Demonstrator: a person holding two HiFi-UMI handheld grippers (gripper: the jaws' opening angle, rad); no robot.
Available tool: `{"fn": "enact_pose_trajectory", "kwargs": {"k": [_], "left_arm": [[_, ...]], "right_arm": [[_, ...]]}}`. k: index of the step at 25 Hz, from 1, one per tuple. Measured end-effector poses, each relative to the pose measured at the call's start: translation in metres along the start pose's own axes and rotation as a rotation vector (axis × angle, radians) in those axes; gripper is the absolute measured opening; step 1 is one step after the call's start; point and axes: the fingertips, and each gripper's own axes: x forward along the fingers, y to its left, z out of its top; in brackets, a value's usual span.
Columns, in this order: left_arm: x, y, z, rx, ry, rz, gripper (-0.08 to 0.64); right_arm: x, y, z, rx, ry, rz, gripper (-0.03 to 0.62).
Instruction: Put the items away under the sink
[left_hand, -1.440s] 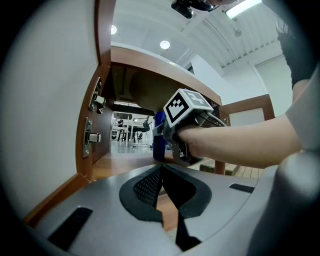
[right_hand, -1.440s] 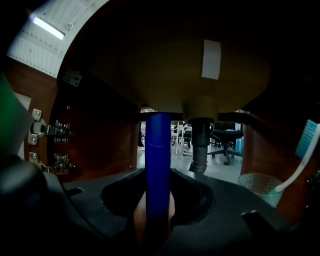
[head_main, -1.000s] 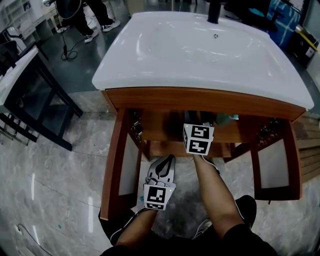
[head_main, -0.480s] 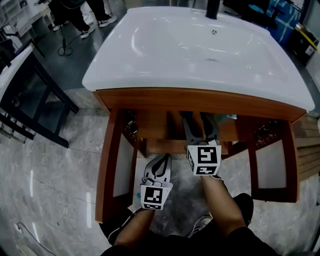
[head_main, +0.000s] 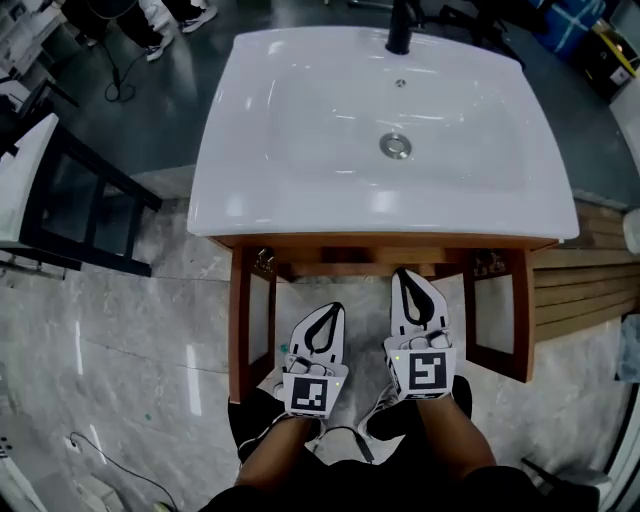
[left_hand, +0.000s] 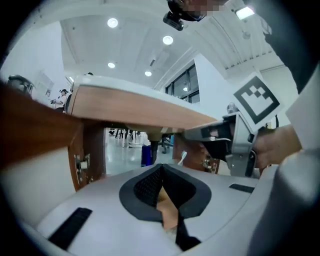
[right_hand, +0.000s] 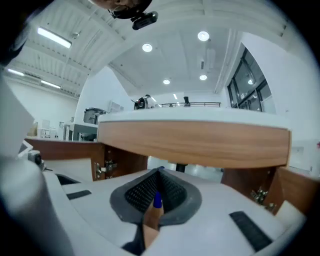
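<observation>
Left claw (head_main: 330, 310) is clenched empty, and right claw (head_main: 408, 272) just snapped closed on nothing. Blue item (left_hand: 145, 156) looks stashed straight ahead in the cabinet (head_main: 240, 320) under the sink (head_main: 230, 200), with right claw slightly nearer.

Left gripper (left_hand: 161, 168): jaws together, ribbed pads meeting, nothing between them. Ahead and above runs the cabinet's wooden front rail (left_hand: 135, 107) under a white basin edge (left_hand: 115, 82), with a side panel carrying a hinge (left_hand: 81, 163) at left. At right is the right gripper (left_hand: 192, 134) with its marker cube (left_hand: 256, 100), held in a hand (left_hand: 277, 147).
</observation>
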Motion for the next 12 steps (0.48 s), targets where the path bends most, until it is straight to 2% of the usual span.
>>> {"fn": "enact_pose_trajectory", "kwargs": {"k": [3, 8, 12], "left_arm": [[-0.022, -0.007, 0.071, -0.018, 0.019, -0.015, 0.021], [-0.056, -0.015, 0.196, 0.003, 0.014, -0.025, 0.021], [-0.082, -0.03, 0.282, 0.02, 0.054, -0.046, 0.021]], "right_arm": [[-0.044, 0.003, 0.052, 0.031, 0.036, 0.014, 0.02], [-0.092, 0.006, 0.135, 0.022, 0.181, 0.058, 0.02], [-0.124, -0.014, 0.219, 0.037, 0.151, 0.059, 0.02]]}}
